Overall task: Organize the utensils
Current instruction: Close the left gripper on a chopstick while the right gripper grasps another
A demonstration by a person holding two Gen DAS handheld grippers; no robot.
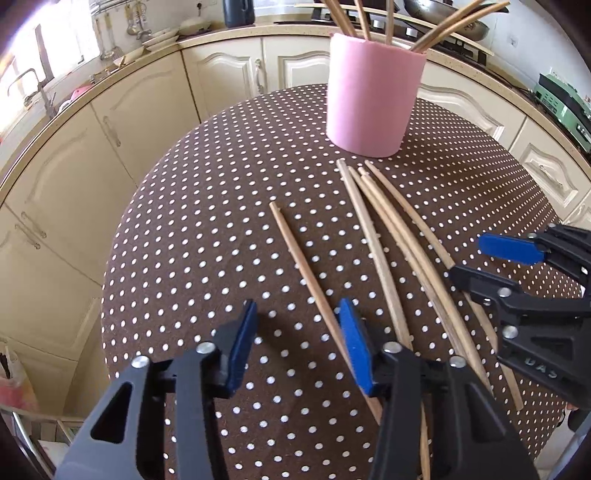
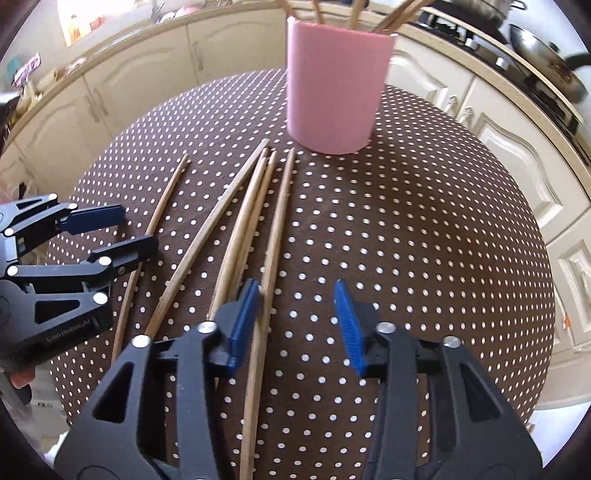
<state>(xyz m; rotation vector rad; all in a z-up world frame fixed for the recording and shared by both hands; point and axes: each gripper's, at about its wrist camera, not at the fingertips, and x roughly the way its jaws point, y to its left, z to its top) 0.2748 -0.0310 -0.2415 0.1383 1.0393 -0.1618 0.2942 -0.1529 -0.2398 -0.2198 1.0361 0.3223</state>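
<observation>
A pink cup (image 1: 373,96) (image 2: 334,85) stands at the far side of a round polka-dot table (image 1: 207,236) (image 2: 424,221) and holds several wooden chopsticks (image 1: 443,26). Several loose chopsticks (image 1: 384,236) (image 2: 255,206) lie on the cloth in front of it. One chopstick (image 1: 306,273) (image 2: 159,218) lies apart to the left. My left gripper (image 1: 299,332) is open and empty, its right pad over that lone chopstick. My right gripper (image 2: 299,314) is open and empty, its left pad beside the rightmost chopstick (image 2: 273,236). Each gripper shows in the other's view: the right one (image 1: 480,258), the left one (image 2: 118,229).
Cream kitchen cabinets (image 1: 110,122) (image 2: 498,147) curve behind the table. A sink and hanging utensils (image 1: 44,92) are at the far left. A stove with a wok (image 2: 546,59) is at the far right. The table edge drops off on the left (image 1: 110,258).
</observation>
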